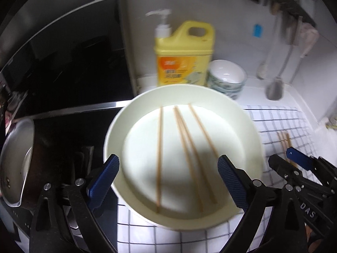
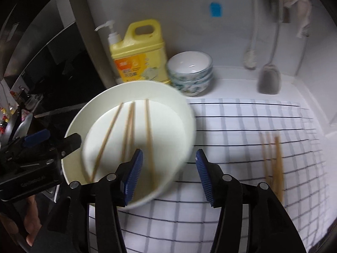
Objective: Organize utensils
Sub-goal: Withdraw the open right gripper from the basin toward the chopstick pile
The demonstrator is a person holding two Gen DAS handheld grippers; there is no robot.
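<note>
A wide white bowl [image 1: 248, 126] stands on a checked cloth, with several wooden chopsticks [image 1: 185, 147] lying lengthwise in it. My left gripper [image 1: 168, 158] hangs open over the bowl's near half, its jaws wide apart and nothing between the pads. My right gripper [image 2: 168, 152] is open above the bowl's right rim [image 2: 189, 113], holding nothing. More chopsticks [image 2: 273, 162] lie together on the cloth to its right. Each gripper shows in the other's view: the right gripper [image 1: 283, 156] beside the bowl, the left gripper [image 2: 59, 139] at the bowl's left.
A yellow detergent jug [image 2: 139, 59] with a pump bottle [image 2: 111, 33] beside it and stacked patterned bowls [image 2: 190, 73] stand behind at the wall. A spatula [image 2: 269, 80] and a brush hang at the right. A black stove and a metal pot [image 1: 14, 164] are left.
</note>
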